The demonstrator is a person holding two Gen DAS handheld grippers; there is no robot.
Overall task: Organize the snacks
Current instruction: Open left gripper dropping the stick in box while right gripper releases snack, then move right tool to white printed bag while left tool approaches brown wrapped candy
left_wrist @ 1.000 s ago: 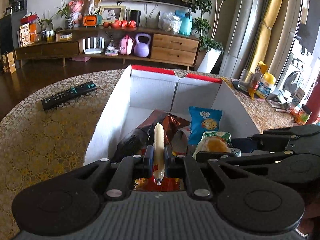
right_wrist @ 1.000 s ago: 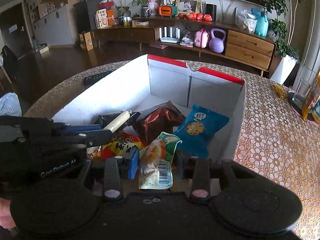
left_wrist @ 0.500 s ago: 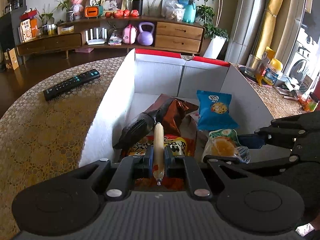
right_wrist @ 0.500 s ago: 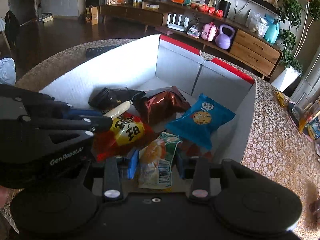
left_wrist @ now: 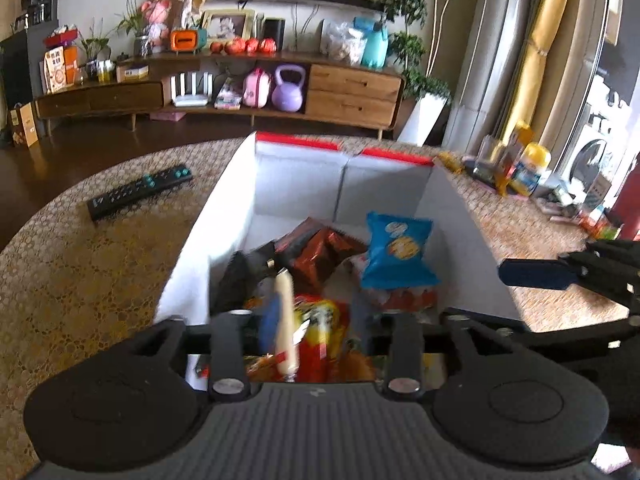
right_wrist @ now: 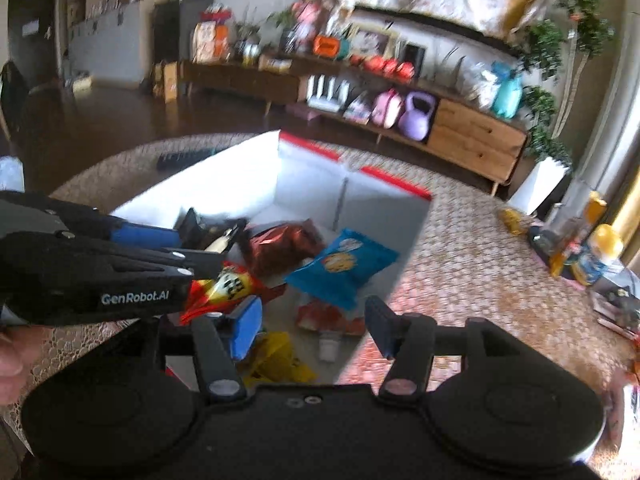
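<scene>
Two spread left gripper (left_wrist: 316, 320) jaws seen from the left wrist, sausage stick (left_wrist: 286, 320) loose between them over snacks in the white box (left_wrist: 208, 224), right wrist view, right gripper (right_wrist: 312, 326) jaws parted and empty above the box, blue cookie bag (right_wrist: 344, 270) inside.

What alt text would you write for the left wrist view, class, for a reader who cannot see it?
The left gripper, fingers spread apart, hangs over an open white cardboard box of snack packets, with a pale sausage stick between the fingers and a blue cookie bag further in. A black remote lies on the patterned table to the left.
</scene>
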